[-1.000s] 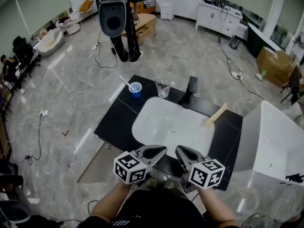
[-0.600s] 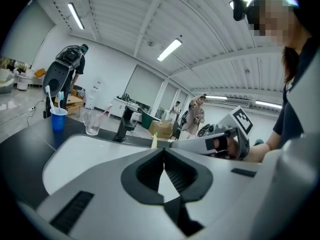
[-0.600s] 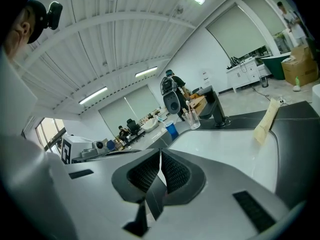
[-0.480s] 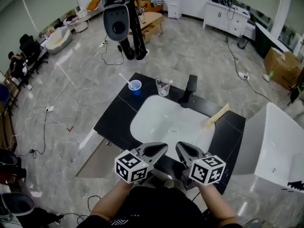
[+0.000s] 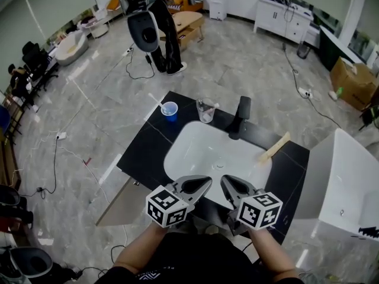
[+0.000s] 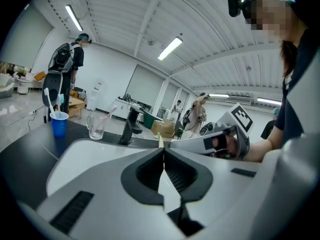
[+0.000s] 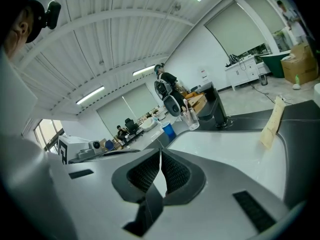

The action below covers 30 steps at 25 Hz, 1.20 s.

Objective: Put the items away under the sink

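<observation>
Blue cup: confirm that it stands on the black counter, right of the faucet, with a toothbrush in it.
Wrong side. The head view shows the blue cup standing left of the faucet, not right. It is on the black counter and holds a toothbrush.

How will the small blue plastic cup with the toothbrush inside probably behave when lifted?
The small blue plastic cup seems to hold only a white toothbrush, so it is probably light and may slide if nudged. The toothbrush leans over its rim, so the cup might tip toward it.
</observation>
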Available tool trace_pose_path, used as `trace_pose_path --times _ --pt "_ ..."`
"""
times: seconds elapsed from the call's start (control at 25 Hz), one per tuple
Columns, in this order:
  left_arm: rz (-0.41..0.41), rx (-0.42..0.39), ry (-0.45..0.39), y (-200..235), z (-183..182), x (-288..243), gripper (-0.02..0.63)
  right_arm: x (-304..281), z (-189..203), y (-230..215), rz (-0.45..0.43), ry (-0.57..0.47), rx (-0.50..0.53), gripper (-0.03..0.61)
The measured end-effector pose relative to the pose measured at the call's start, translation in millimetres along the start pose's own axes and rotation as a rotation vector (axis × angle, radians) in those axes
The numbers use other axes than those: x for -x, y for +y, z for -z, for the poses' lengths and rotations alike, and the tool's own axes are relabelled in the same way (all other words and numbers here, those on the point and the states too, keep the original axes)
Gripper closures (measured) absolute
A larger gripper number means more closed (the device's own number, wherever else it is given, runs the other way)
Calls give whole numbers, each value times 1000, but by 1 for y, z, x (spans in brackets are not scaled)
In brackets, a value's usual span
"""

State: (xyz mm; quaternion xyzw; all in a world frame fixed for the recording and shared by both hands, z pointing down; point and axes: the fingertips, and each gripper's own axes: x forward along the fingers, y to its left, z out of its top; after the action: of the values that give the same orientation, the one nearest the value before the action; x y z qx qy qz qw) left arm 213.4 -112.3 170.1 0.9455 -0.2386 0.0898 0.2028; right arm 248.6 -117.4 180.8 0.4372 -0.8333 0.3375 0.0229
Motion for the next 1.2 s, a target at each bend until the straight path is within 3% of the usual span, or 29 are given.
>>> trace_pose_path --times 0.48,0.72,1.2 --pt "-2 -63 -8 79 -31 -16 604 -55 -37 -12 90 -48 9 541" --pt "-21 -65 -57 110 -48 -31 604 -77 -52 -25 140 -71 5 541" --pt "-45 -104 -41 158 -46 -58 603 -120 -58 -37 211 -78 45 541"
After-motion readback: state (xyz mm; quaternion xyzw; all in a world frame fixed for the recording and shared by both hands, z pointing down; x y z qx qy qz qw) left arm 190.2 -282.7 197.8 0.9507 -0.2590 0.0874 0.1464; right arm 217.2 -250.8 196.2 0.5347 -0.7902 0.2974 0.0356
